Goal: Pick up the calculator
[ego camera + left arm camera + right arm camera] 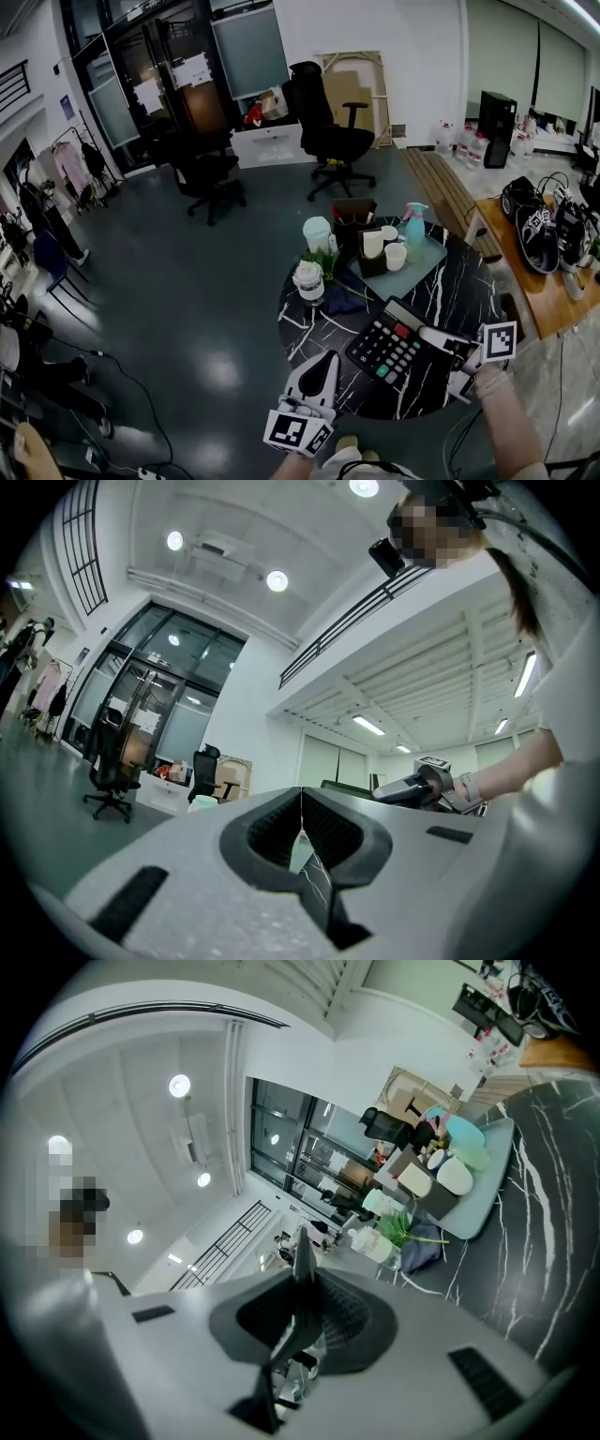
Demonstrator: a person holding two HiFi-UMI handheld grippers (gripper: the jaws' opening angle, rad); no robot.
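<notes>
Filling the far side of the round black tabletop point(450, 281), a pale tray point(429, 258) of cups leaves the near edge free, and there the calculator point(389, 345) lies keys-up, reachable without disturbing anything. The right tongs point(439, 337) come in level from the right edge and are closed on the calculator's thin right rim, a side grip that suits a flat slab. Whether it has left the surface yet is hard to judge from above. The left tongs point(325, 367) hang at the near-left edge, pressed together and empty, apparently not needed.
</notes>
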